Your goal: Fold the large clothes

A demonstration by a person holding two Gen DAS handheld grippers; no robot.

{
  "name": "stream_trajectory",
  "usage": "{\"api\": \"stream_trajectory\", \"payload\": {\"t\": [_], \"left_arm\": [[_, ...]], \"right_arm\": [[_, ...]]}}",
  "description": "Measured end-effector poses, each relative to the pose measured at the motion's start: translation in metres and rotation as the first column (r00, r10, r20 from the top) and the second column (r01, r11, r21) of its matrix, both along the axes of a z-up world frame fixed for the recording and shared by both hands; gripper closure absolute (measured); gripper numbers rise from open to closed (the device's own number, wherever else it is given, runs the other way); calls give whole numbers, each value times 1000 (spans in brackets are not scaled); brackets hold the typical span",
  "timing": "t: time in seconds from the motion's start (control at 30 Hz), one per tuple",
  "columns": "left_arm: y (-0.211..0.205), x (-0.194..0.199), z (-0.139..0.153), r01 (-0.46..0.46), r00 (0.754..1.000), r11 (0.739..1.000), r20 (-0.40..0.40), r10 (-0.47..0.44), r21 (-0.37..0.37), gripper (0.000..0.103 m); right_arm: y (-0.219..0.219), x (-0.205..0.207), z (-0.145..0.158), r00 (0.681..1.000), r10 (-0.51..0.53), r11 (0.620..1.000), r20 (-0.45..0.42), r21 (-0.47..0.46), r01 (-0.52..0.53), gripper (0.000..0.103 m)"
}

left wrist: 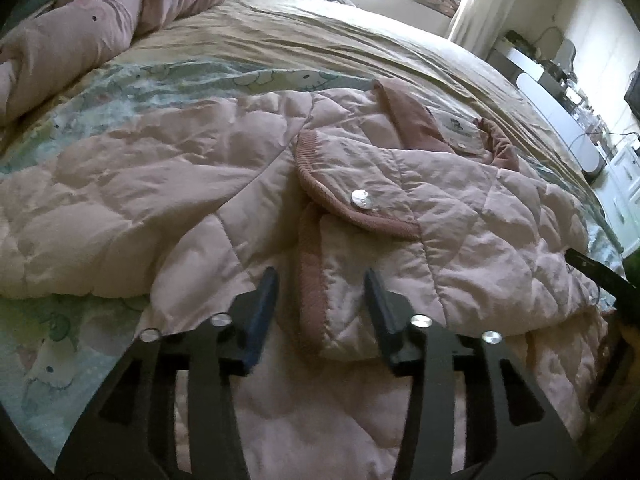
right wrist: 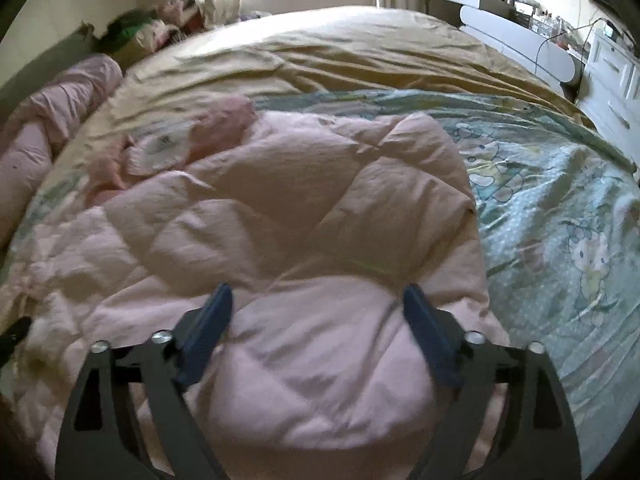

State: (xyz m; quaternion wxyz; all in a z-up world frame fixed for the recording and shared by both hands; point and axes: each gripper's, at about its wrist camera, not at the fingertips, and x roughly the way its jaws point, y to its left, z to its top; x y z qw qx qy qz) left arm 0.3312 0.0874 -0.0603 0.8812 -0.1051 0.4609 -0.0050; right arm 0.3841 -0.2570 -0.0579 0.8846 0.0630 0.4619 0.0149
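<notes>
The pink quilted jacket (left wrist: 360,184) lies spread on the bed (left wrist: 320,40), over a cartoon-print sheet (right wrist: 560,208) and just short of the tan cover beyond it. In the left wrist view one sleeve (left wrist: 120,184) stretches out to the left, not yet brought in, while the collar (left wrist: 408,120) with its white label sits at the far end and a ribbed front flap with a silver snap button (left wrist: 362,199) lies turned over the chest. In the right wrist view the near portion looks doubled over into a thick, puffy layer with a fairly straight right edge, so I judge that one side has been folded in (the fill makes the layers hard to count). The left gripper (left wrist: 322,280) hovers over the ribbed front edge with its jaws partly apart and nothing pinched between them. The right gripper (right wrist: 318,300) has its jaws spread wide, straddling a bulge of the padding without pressing on it. What seems left: bring in the outstretched sleeve, then fold the length of the jacket into a compact bundle. A rolled pink duvet (left wrist: 80,32) lies along the bed's far left side, apart from the work.
</notes>
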Motion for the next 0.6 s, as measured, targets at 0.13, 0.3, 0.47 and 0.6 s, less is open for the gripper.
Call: {"api": "stream_trajectory", "payload": {"t": [0.13, 0.3, 0.47, 0.6], "left_arm": [[-6, -8, 10, 10, 1000, 1000, 15, -10, 19, 37], [-11, -19, 24, 19, 999, 1000, 42, -20, 19, 14], [-12, -27, 34, -3, 998, 998, 70, -1, 56, 9], [-10, -31, 37, -12, 998, 998, 58, 9, 66, 9]], "right_arm": [[3, -21, 11, 999, 4, 999, 33, 41, -6, 6], [6, -42, 23, 998, 3, 995, 60, 96, -9, 5], [8, -58, 35, 995, -25, 992, 93, 122, 14, 5], [12, -71, 44, 993, -31, 990, 114, 140, 15, 5]]}}
